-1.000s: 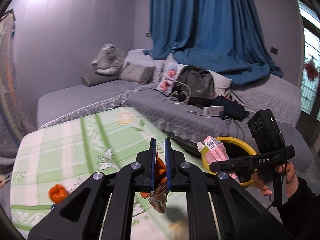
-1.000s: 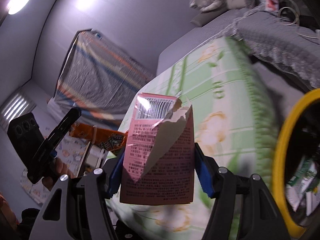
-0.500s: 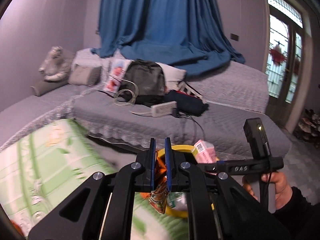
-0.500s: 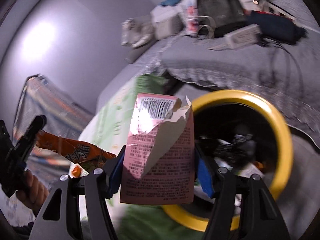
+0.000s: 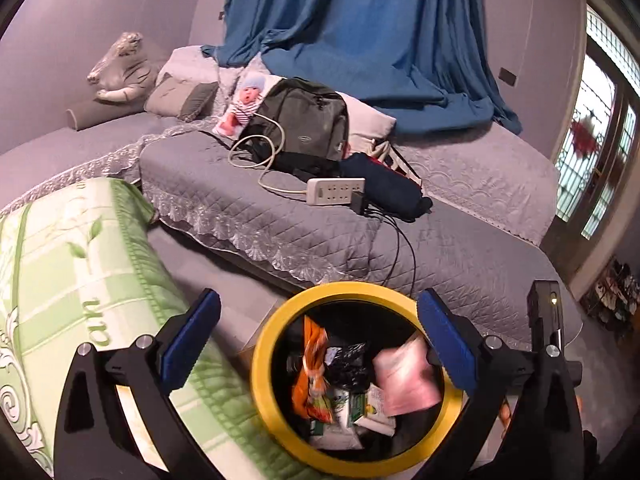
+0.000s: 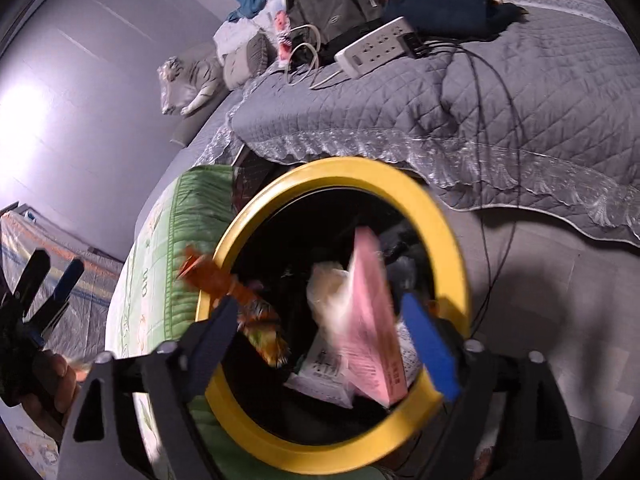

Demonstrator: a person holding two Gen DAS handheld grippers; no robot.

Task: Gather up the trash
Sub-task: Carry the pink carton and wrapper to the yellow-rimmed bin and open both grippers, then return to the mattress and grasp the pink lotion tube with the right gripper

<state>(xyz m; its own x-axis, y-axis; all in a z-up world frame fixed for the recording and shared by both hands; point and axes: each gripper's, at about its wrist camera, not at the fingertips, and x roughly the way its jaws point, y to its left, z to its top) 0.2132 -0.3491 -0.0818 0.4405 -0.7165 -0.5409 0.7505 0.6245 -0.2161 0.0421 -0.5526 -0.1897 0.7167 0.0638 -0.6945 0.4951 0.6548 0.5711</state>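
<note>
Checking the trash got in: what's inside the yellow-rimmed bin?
Inside the bin: an orange wrapper, a pink carton, black plastic and white packets. Anything underneath is covered.

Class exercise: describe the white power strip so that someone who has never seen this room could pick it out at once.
Start at the grey quilted couch under the blue curtain. In front of the dark backpack lies the power strip, next to a navy bundle. It is the only flat white bar there, with rows of sockets, a pale cord looping left and black plugs at its right end.
</note>
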